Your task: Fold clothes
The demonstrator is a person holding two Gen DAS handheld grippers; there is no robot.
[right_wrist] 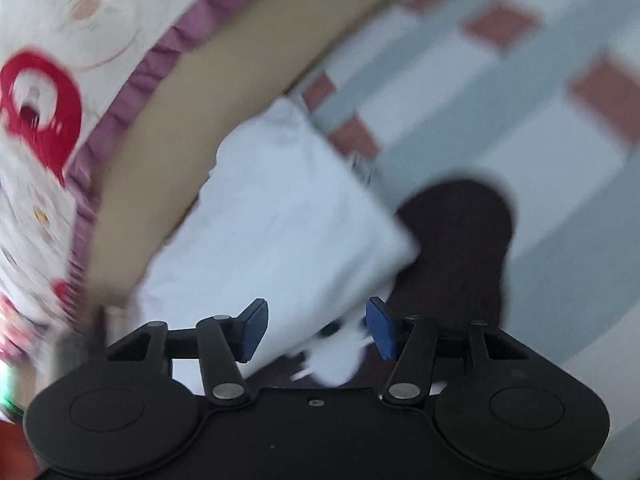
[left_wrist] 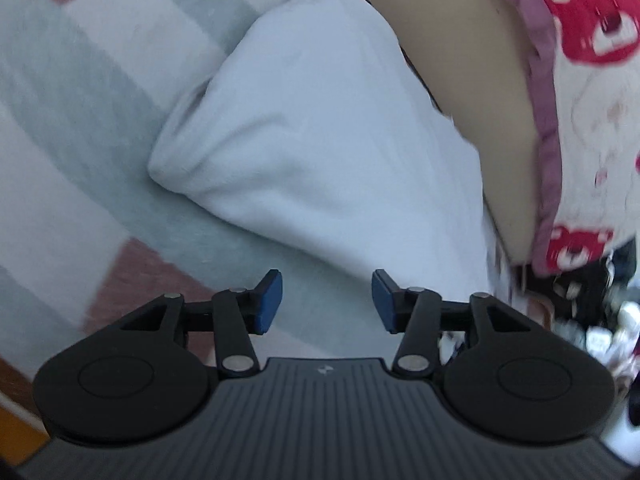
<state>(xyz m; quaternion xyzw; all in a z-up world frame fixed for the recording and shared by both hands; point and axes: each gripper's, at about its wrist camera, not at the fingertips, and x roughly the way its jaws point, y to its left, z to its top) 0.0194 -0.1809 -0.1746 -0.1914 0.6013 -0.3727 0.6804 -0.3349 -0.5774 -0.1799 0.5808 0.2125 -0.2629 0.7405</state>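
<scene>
We are holding the left gripper (left_wrist: pixel 327 300) and right gripper (right_wrist: pixel 317 328) with jaws apart and empty above a white garment (left_wrist: pixel 320 140) bunched on the checked blanket (left_wrist: pixel 80 80), risking a snagged single layer.

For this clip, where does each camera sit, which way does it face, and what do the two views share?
Left wrist: sits behind the left claw, looking down along its open fingers at a white garment on a checked cloth; a bare forearm and bear-print sleeve cross the right side.
Right wrist: sits behind the right claw, also open, facing the white garment and a dark object; forearm and sleeve fill the left side.
Shared: garment, checked cloth, forearm, sleeve.
</scene>
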